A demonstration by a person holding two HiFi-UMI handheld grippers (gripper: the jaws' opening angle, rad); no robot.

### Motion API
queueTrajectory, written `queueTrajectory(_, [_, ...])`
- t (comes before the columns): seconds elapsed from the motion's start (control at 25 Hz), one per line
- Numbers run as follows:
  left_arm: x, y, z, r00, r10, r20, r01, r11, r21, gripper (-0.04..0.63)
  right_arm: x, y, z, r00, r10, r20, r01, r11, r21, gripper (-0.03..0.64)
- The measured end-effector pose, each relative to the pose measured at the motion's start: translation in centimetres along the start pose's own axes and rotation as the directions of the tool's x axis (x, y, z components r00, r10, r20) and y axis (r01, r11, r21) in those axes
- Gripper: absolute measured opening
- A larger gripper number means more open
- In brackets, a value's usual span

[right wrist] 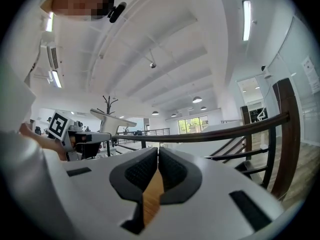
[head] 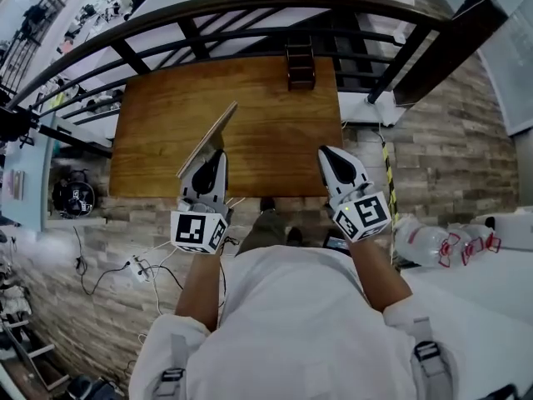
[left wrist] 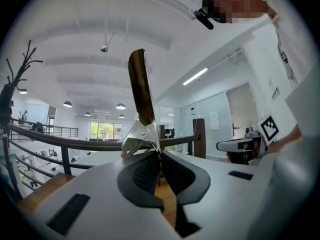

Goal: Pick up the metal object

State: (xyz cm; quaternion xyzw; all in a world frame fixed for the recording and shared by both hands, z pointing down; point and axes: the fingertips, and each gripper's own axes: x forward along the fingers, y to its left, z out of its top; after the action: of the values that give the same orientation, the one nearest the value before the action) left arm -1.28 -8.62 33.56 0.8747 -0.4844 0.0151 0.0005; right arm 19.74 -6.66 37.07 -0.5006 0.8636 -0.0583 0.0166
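Two grippers: left gripper (left wrist: 160, 159) pinches the metal object (left wrist: 136, 140) by its shiny bracket; right gripper (right wrist: 157, 156) pressed together, empty.
Position: slanting up over the table's (head: 275, 123) near edge.
Handling: likely stiff, light, slick; the bracket offers only a thin hold.

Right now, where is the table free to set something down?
The wooden table is bare between the left tongs, gripping the metal object, and the right tongs, and beyond them. Only a dark rack crowds its far edge.

Metal object (left wrist: 142, 136) with riveted silver base and long brown handle, standing tilted upward, being gripped by the left gripper (left wrist: 160, 158), hanging above the wooden table (head: 275, 132).
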Motion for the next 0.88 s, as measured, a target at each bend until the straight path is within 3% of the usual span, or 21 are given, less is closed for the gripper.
queueTrajectory(0.24, [-3.1,-4.2,-1.9,0.999,0.005,-0.044,-0.004,0.999,0.033,0.02,-3.5,0.7,-0.9,1.0,0.03,-0.001,-0.03,1.0,-0.009,0.025])
queueTrajectory(0.88, [-4.9,-6.6,-5.4,0.997,0.057,-0.054,-0.06,0.997,-0.055,0.02,-6.4,-0.8,-3.2,0.999,0.015,-0.031,-0.014,0.999,0.031,0.025])
